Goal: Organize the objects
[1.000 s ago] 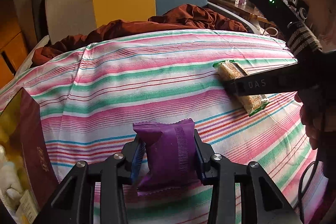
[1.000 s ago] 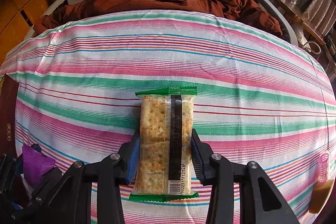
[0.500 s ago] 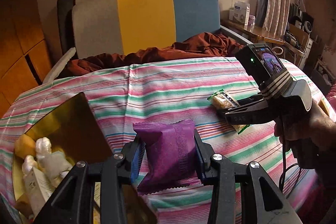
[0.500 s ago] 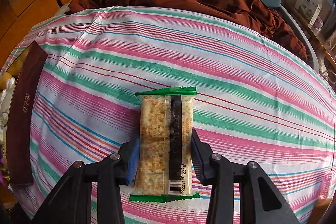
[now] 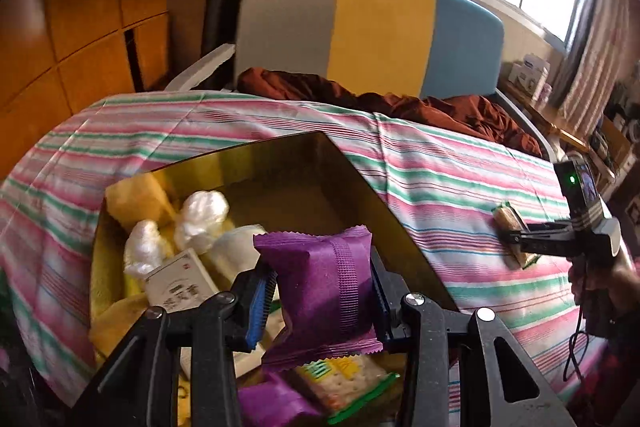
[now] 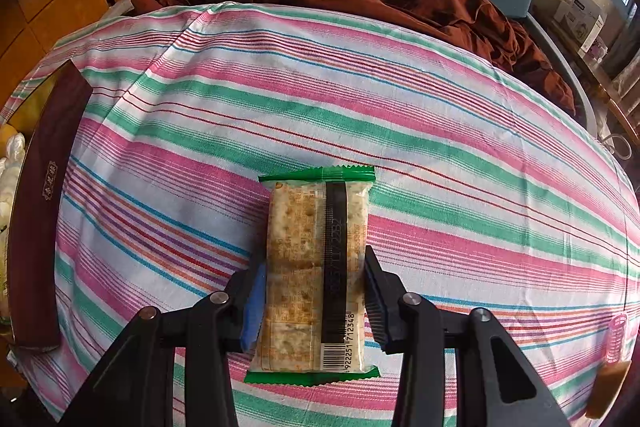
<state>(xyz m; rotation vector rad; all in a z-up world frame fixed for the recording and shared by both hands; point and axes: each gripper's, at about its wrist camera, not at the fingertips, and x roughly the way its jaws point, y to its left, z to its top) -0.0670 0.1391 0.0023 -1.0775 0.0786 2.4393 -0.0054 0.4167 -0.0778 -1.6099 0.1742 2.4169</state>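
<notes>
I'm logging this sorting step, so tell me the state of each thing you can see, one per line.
Left gripper: shut on the purple foil snack packet.
Purple foil snack packet: sealed, held above the open box.
Gold-lined dark red box: open, partly filled with packets.
Right gripper: shut on the green-edged clear cracker packet.
Green-edged clear cracker packet: sealed, held over the striped bedsheet.
Brown blanket: crumpled.

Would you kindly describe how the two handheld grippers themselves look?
Both the left gripper and the right gripper have black angular linkage frames with silver pivot bolts and ribbed blue finger pads. The right one carries a device with a green light, a white-striped band and a dangling black cable.
</notes>
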